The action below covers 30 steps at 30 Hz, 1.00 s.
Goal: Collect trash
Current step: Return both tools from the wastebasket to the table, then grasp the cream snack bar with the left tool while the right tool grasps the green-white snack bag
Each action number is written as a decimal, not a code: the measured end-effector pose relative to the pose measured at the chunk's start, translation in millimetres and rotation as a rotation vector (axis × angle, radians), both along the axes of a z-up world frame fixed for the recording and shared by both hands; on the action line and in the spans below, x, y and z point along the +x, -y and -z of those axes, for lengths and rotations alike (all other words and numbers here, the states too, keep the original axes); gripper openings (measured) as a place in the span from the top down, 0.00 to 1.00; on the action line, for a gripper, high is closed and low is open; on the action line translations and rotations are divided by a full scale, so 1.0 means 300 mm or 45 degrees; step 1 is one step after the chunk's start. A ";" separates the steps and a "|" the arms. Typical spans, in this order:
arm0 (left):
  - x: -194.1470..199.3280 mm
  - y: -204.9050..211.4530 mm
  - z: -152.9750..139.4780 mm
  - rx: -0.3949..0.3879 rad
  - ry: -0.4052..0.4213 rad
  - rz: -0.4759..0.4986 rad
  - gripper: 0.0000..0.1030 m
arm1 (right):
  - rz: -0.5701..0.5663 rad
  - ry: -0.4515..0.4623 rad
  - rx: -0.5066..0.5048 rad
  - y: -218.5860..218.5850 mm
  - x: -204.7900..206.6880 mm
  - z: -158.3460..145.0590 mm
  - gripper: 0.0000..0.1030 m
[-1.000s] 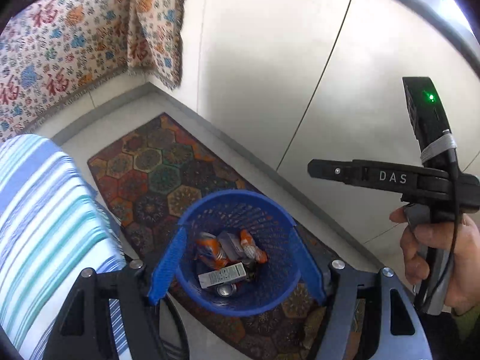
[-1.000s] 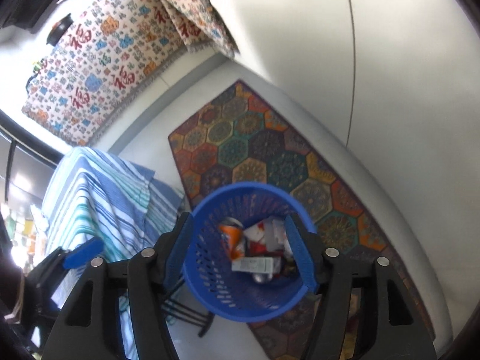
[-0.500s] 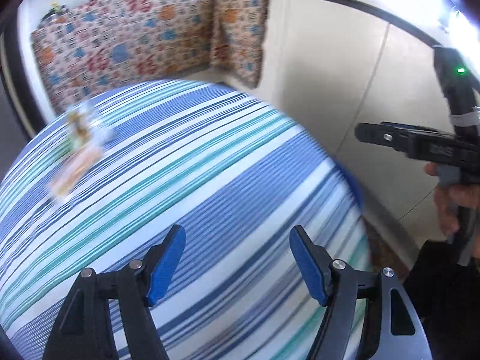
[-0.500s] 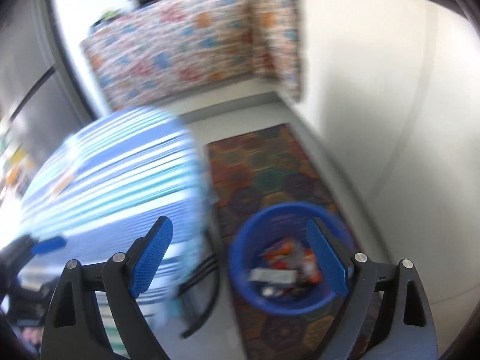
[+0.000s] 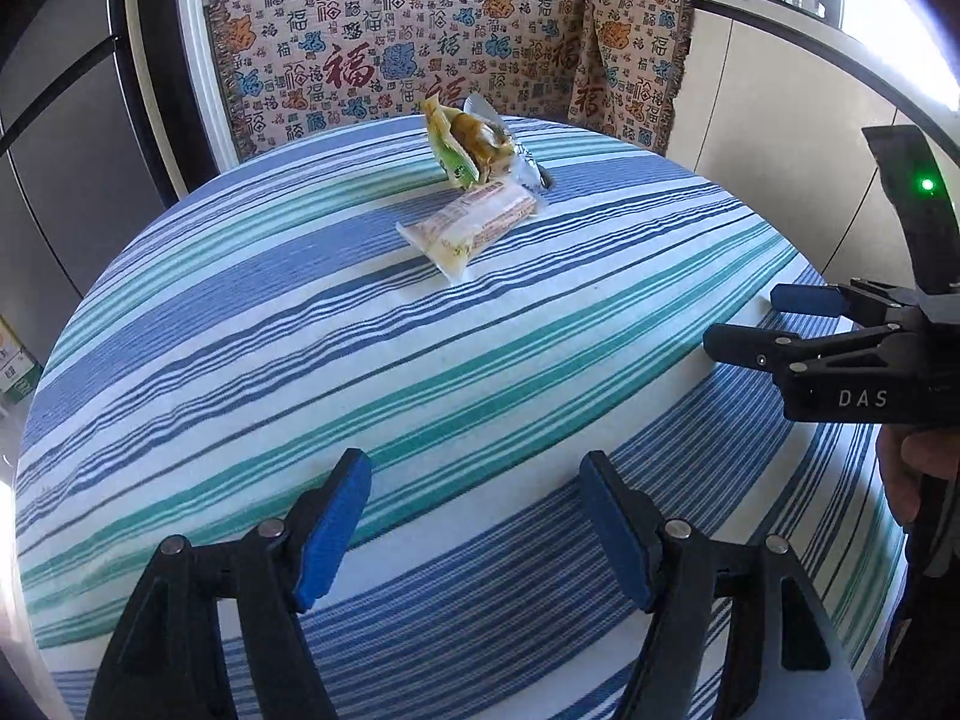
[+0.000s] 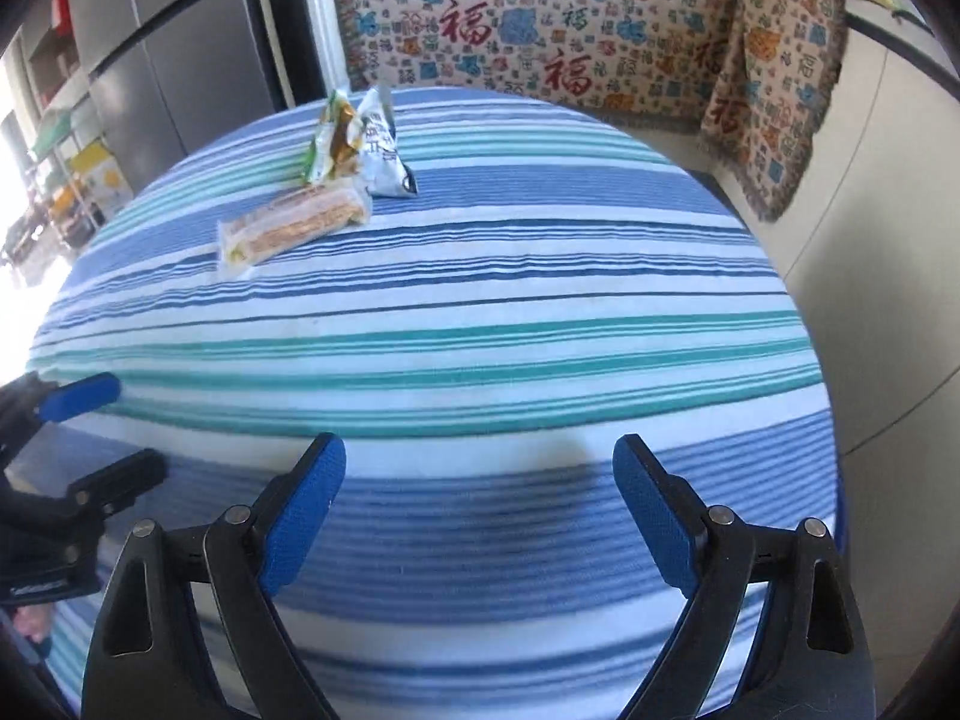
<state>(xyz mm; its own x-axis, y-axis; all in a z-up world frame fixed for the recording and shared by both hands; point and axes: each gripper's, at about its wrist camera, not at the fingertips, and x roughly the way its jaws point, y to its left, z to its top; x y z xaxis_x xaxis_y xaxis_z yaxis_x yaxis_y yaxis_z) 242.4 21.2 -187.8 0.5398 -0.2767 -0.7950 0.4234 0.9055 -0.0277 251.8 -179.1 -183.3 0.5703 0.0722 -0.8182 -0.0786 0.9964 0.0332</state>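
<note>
Both the left gripper (image 5: 474,531) and the right gripper (image 6: 480,516) hover wide open and empty over the near edge of the round blue-striped clothed table (image 5: 420,372); a clear cracker packet (image 5: 468,228), a green-yellow snack wrapper (image 5: 465,147) and a silver crumpled wrapper (image 6: 384,150) lie clustered toward its far edge.

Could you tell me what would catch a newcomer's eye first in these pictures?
Probably the striped tablecloth filling both views, with a small cluster of snack wrappers and a clear packet lying at its far side. Behind hangs a patterned throw, while the left gripper and right gripper hover open, empty, near the table's edge.

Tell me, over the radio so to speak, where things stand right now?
Left gripper open, empty. Right gripper open, empty. Three wrappers on far side of striped tablecloth, untouched. Nothing in between.
</note>
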 end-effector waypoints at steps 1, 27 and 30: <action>0.009 0.003 0.001 0.006 0.005 0.019 0.28 | 0.009 -0.014 0.001 0.002 0.012 0.013 0.11; 0.386 0.217 -0.004 0.126 0.090 0.469 0.66 | 0.003 0.027 -0.026 -0.028 -0.006 0.017 0.00; 0.371 0.171 -0.011 0.107 0.092 0.377 0.80 | 0.002 0.027 -0.026 -0.027 -0.007 0.017 0.01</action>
<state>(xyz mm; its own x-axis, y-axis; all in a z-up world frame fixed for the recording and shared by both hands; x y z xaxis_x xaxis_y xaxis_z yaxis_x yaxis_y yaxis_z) 353.8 -30.2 -184.5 0.5012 -0.3655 -0.7843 0.6672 0.7404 0.0813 249.8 -171.1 -188.5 0.5875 0.0548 -0.8074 -0.0774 0.9969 0.0113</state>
